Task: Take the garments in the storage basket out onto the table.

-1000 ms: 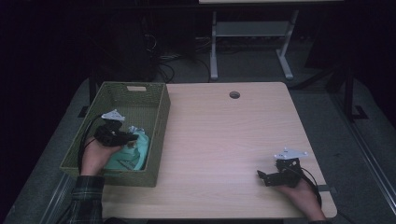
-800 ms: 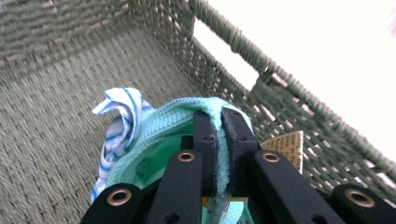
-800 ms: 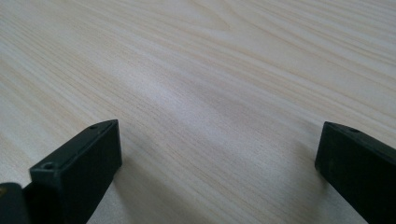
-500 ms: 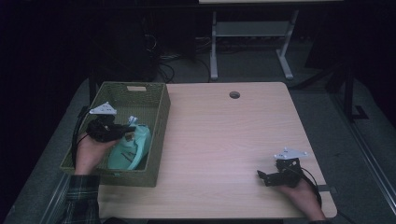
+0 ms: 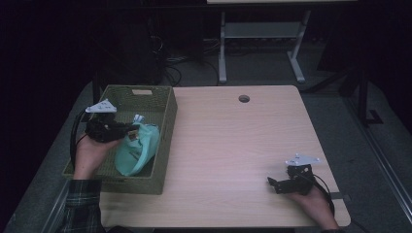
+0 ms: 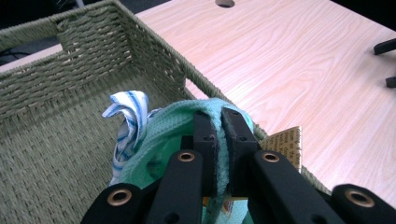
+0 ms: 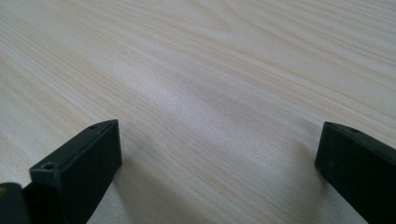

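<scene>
- The left gripper (image 5: 130,130) sits over the woven basket (image 5: 165,121) at the counter's left edge, jaws clamped together on a fold of the mint-green cloth (image 5: 138,150); the left gripper view shows the knit fabric (image 6: 187,121) pinched tight between the two black jaws.
- Compared with a second ago, the cloth has come up: it lay low on the basket floor then, and now it hangs bunched from the jaws, raised against the basket's right wall with its top about level with the rim.
- A blue-and-white striped cloth (image 6: 128,109) pokes up just beside the green one, and a tan paper tag (image 6: 287,144) shows at the cloth's right side. I cannot tell whether the striped piece is caught in the grip or merely rides along.
- That lift suggests the cloth is on its way out of the basket; clearing the right wall looks like the next need.
- The bare counter (image 5: 243,145) lies between the hands.
- The right gripper (image 5: 272,183) rests near the counter's front right corner, jaws wide apart and holding nothing, unmoved over the last second.
</scene>
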{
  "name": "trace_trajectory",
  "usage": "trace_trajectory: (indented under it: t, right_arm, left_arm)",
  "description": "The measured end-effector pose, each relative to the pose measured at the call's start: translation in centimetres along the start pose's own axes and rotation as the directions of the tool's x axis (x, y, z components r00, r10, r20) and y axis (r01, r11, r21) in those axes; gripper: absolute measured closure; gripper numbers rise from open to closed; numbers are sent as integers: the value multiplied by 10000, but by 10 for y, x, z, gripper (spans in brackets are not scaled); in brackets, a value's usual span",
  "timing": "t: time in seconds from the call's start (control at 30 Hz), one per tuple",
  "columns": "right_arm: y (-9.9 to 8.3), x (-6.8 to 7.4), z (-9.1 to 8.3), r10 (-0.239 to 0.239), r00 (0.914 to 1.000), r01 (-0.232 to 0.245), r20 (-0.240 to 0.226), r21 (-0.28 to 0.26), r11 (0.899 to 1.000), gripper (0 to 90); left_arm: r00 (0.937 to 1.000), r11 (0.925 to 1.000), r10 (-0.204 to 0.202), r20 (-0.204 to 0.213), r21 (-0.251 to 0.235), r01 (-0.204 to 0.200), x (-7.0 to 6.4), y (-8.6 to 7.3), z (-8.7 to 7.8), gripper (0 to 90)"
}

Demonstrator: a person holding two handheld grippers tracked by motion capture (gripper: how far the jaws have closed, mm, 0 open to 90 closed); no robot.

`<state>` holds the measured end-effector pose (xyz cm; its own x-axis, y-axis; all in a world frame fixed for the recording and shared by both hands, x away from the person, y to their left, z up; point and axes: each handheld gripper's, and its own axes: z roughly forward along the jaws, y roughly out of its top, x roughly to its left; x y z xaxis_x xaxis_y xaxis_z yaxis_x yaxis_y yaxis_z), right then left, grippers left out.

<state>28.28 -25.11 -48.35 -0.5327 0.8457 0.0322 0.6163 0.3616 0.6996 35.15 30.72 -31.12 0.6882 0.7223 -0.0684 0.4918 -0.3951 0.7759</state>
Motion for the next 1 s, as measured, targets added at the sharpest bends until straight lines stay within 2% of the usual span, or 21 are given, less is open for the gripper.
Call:
trace_trajectory:
  t: [0.3,0.5,0.73,1.0]
  right_arm:
    - [0,0,0,-34,10000,34,3,-2,10000,0]
    - [0,0,0,-35,10000,35,0,-6,10000,0]
    - [0,0,0,-43,10000,43,1,-6,10000,0]
    - [0,0,0,-31,10000,31,5,-1,10000,0]
  left_arm:
    - [9997,9988,43,226,-485,-32,-2,17,-11,847]
    - [9992,9976,210,331,-660,-188,-7,32,-14,846]
    - [9992,9961,286,294,-844,-260,-9,43,-17,848]
    - [9976,9926,593,363,-1086,-550,-19,64,-20,849]
